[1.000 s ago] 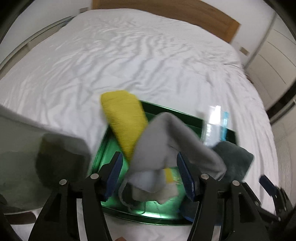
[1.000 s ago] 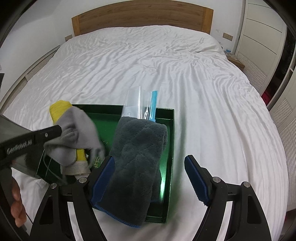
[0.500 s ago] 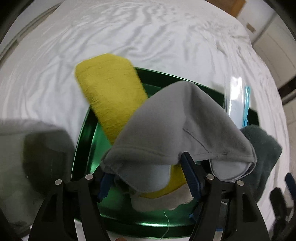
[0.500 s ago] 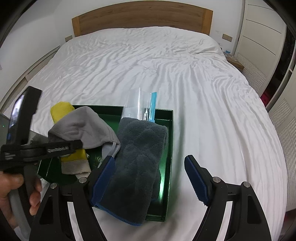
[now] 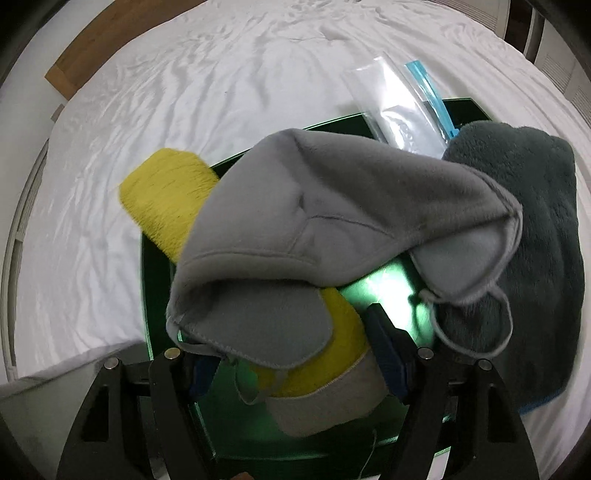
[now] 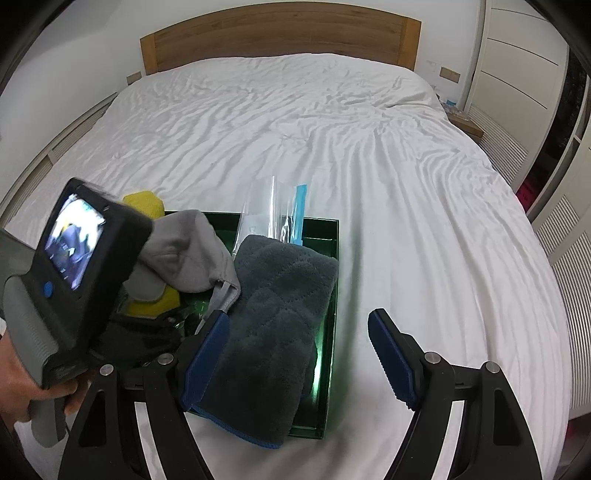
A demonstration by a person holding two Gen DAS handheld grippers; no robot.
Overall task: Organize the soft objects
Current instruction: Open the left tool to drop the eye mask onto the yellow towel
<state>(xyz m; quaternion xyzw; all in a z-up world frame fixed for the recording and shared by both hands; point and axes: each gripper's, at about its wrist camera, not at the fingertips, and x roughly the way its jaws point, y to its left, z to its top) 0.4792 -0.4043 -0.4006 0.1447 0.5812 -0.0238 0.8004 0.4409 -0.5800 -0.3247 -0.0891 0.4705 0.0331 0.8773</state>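
A grey fleece hat [image 5: 332, 206] lies draped over a yellow cloth [image 5: 170, 192] in the green tray [image 5: 159, 295]. My left gripper [image 5: 291, 365] points down at them. Its jaws are opening; the hat's lower flap and the yellow cloth's end sit between them, and the right pad [image 5: 384, 354] stands clear of the fleece. In the right wrist view the hat [image 6: 184, 254] shows beside a dark grey towel [image 6: 280, 317] that overhangs the tray's near rim [image 6: 332, 258]. My right gripper [image 6: 299, 354] hovers open above that towel, gripping nothing.
A clear zip bag with a blue strip [image 6: 273, 214] leans over the tray's far edge. The tray rests on a wide white bedsheet [image 6: 369, 147] with a wooden headboard [image 6: 280, 33] behind and wardrobe doors [image 6: 517, 55] at the right. A hand [image 6: 22, 387] holds the left tool.
The left gripper dropped toward the tray and rolled, laying the grey hat over the yellow cloth, and its jaws widened. The right gripper and the dark towel kept still.
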